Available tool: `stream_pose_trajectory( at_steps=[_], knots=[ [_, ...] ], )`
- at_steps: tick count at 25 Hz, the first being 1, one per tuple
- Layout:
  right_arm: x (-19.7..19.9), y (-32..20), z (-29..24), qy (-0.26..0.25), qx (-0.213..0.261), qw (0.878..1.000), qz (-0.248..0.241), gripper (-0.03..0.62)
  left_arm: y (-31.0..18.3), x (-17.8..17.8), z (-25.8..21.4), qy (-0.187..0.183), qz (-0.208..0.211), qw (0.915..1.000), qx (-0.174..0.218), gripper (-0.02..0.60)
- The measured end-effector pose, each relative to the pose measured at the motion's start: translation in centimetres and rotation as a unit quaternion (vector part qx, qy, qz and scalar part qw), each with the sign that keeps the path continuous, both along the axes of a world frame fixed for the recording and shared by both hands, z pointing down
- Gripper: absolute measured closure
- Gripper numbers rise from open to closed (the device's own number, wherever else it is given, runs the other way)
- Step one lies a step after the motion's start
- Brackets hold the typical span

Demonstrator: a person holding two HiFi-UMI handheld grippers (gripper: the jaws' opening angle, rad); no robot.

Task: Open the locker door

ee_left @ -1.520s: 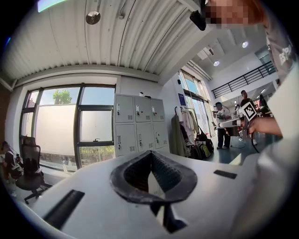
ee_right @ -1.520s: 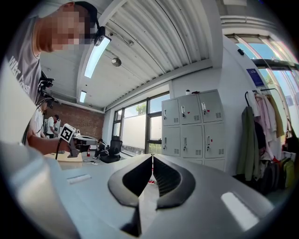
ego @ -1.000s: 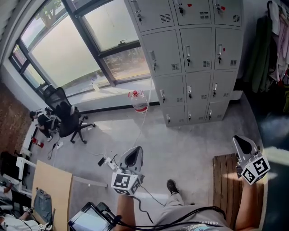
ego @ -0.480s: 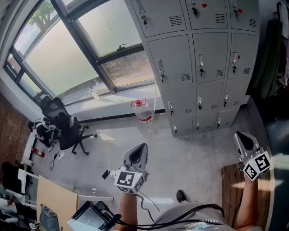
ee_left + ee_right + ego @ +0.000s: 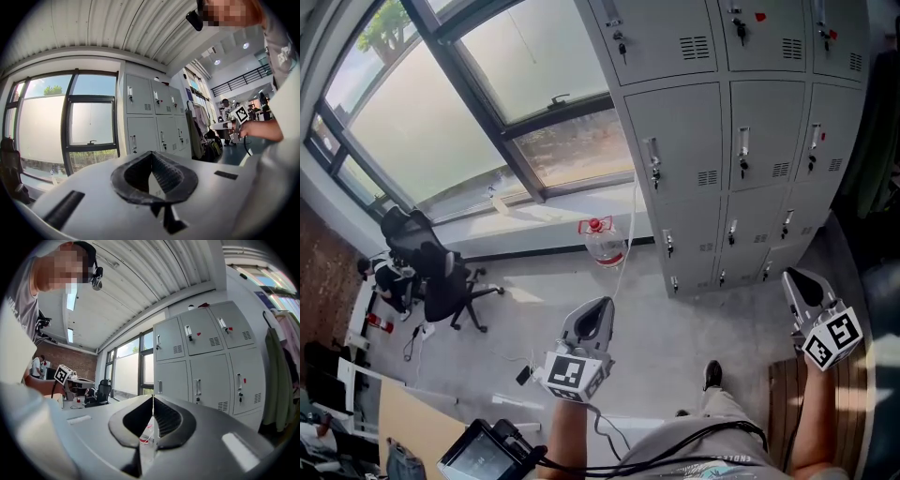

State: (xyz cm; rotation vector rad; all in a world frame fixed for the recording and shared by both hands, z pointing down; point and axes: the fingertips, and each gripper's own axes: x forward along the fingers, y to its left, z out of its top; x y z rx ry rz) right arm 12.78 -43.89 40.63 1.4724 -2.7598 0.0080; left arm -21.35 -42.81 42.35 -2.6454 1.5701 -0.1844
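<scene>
Well, my left tool [image 5: 600,305] and right tool [image 5: 790,277] both have their jaws pressed together, holding nothing. The locker door [image 5: 675,141] stands shut well ahead of them, beyond reach. I judge it light, stiff sheet metal. Its small upright handle [image 5: 652,161] is where I would grip, though it is probably smooth and slippery.

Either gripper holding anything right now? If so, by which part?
Nothing is held. The left gripper and right gripper both have their jaws closed together with nothing between them, well clear of the lockers.
</scene>
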Motion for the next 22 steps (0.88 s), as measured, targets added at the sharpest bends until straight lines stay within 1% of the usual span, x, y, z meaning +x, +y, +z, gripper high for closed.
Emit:
stream_pose_trajectory(
  at_steps=[2, 4, 8, 12, 16, 19, 22],
  knots=[
    [-1.0, -2.4, 0.4, 0.001, -0.002, 1.0, -0.008, 0.594, -1.6, -0.6, 0.2, 0.001, -0.006, 1.0, -0.004, 0.574],
    [-2.1, -5.1, 0.7, -0.002, -0.003, 1.0, -0.018, 0.594, -3.4, -1.1, 0.4, -0.005, -0.005, 1.0, 0.001, 0.574],
    [-4.3, -10.9, 1.3, -0.006, -0.001, 0.999, -0.044, 0.592, -7.5, -2.4, 0.9, -0.008, -0.021, 0.9997, 0.005, 0.574],
    [-6.9, -17.3, 1.9, -0.011, -0.008, 0.997, -0.074, 0.586, -11.8, -2.6, 1.3, -0.004, -0.034, 0.9994, -0.005, 0.574],
    [-10.3, -23.6, 2.0, -0.004, -0.013, 0.995, -0.1, 0.576, -14.6, -2.6, 1.3, -0.005, -0.039, 0.9992, -0.004, 0.574],
    [-13.9, -28.3, 2.0, 0.002, -0.017, 0.993, -0.116, 0.564, -15.8, -3.4, 2.0, -0.001, -0.059, 0.9981, -0.015, 0.574],
    [-17.8, -32.5, 2.3, 0.019, -0.016, 0.992, -0.125, 0.546, -16.3, -4.4, 2.8, -0.003, -0.08, 0.9965, -0.027, 0.574]
  ],
)
